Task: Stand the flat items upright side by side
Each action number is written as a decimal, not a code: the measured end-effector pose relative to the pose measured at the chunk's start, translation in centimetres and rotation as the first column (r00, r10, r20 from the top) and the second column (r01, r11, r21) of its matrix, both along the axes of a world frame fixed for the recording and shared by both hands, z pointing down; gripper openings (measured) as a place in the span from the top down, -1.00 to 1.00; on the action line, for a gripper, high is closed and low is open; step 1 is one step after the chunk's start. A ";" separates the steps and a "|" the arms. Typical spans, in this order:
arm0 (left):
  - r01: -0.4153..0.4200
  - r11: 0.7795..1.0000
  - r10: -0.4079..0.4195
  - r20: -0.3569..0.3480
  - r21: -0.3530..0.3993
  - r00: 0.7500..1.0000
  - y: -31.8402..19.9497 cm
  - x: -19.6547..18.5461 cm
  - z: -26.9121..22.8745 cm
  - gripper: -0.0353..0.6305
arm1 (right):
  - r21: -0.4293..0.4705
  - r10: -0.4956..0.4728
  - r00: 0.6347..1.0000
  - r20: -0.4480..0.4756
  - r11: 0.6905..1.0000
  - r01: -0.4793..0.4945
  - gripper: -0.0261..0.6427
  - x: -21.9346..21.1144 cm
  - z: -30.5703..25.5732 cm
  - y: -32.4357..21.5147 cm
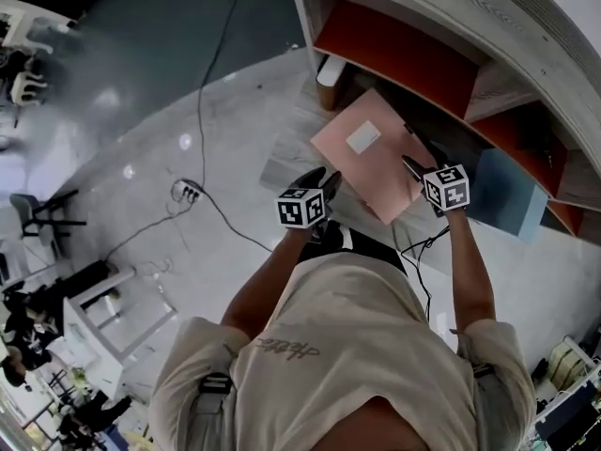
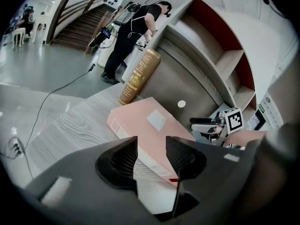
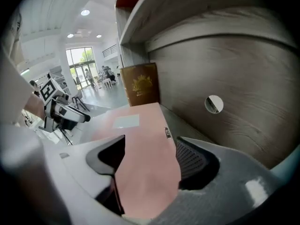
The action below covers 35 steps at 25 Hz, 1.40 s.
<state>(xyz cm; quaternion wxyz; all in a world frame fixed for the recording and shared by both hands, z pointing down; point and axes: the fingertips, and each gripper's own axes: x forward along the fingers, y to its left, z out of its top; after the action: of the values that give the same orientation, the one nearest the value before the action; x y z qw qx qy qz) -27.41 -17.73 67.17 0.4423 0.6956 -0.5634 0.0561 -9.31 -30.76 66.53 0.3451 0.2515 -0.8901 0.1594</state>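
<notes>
A flat pink book [image 1: 371,153] with a pale label lies tilted at the mouth of the lowest shelf bay, its near end raised. My left gripper [image 1: 327,184] is shut on its near left corner; in the left gripper view the white page edge of the pink book [image 2: 150,121] fills the gap between the jaws [image 2: 151,146]. My right gripper [image 1: 413,167] is at the book's right edge. Its jaws [image 3: 150,146] stand wide around the pink book [image 3: 140,139], and the pads do not press on it. A brown book with gold print [image 3: 140,84] stands upright at the bay's left end.
The curved wooden shelf unit [image 1: 404,45] with red back panels rises behind the book. A blue-grey flat item [image 1: 507,194] leans in the bay to the right. A black cable [image 1: 202,111] and a power strip [image 1: 188,192] lie on the floor. A person [image 2: 136,32] stands beyond the shelf's end.
</notes>
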 end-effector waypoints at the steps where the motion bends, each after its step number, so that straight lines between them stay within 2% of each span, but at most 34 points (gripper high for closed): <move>1: 0.011 1.000 -0.012 -0.020 -0.012 1.000 -0.1 0.2 0.4 0.28 | -0.024 -0.015 1.000 -0.011 1.000 0.015 -0.12 -0.1 0.9 -0.5; 4: 0.063 0.996 -0.071 -0.117 -0.070 0.991 -0.7 0.8 2.0 0.26 | -0.070 -0.056 0.998 -0.008 0.996 0.055 -0.16 -0.7 2.6 -1.9; 7: 0.131 0.981 -0.164 -0.243 -0.144 0.956 -1.0 0.9 3.5 0.26 | -0.112 -0.092 0.995 0.029 0.989 0.095 -0.24 -2.0 3.6 -2.9; 10: 0.146 0.974 -0.189 -0.264 -0.175 0.946 -1.4 0.8 4.4 0.22 | -0.162 -0.128 0.991 0.041 0.978 0.133 -0.27 -3.2 4.7 -3.2; 13: 0.117 0.976 -0.170 -0.299 -0.186 0.939 -1.8 1.6 5.1 0.10 | -0.206 -0.188 0.982 0.020 0.960 0.188 -0.30 -3.9 5.8 -3.0; 15: 0.108 0.974 -0.166 -0.306 -0.197 0.937 -2.0 2.0 5.7 0.06 | -0.245 -0.202 0.979 0.024 0.948 0.202 -0.32 -4.1 6.0 -2.9; 18: 0.146 0.964 -0.213 -0.318 -0.220 0.924 -2.3 1.7 6.4 0.07 | -0.287 -0.214 0.976 0.032 0.934 0.214 -0.33 -4.4 6.2 -2.8; 22: 0.162 0.961 -0.233 -0.336 -0.226 0.913 -2.5 1.4 6.8 0.07 | -0.285 -0.211 0.977 0.023 0.936 0.208 -0.32 -4.4 6.4 -2.6; 26: 0.154 0.964 -0.220 -0.330 -0.215 0.918 -2.4 1.2 6.7 0.11 | -0.297 -0.185 0.982 0.029 0.937 0.185 -0.29 -4.0 6.3 -2.0; 35: 0.107 0.980 -0.151 -0.277 -0.170 0.949 -1.7 -0.7 5.8 0.15 | -0.321 -0.149 0.988 0.033 0.935 0.152 -0.21 -3.3 6.0 1.9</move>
<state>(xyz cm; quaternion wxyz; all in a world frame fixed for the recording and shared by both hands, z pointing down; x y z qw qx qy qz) -28.07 -19.39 73.01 0.5745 0.6218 -0.5313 -0.0319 -12.62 -28.83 72.50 0.3891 0.1222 -0.8700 0.2770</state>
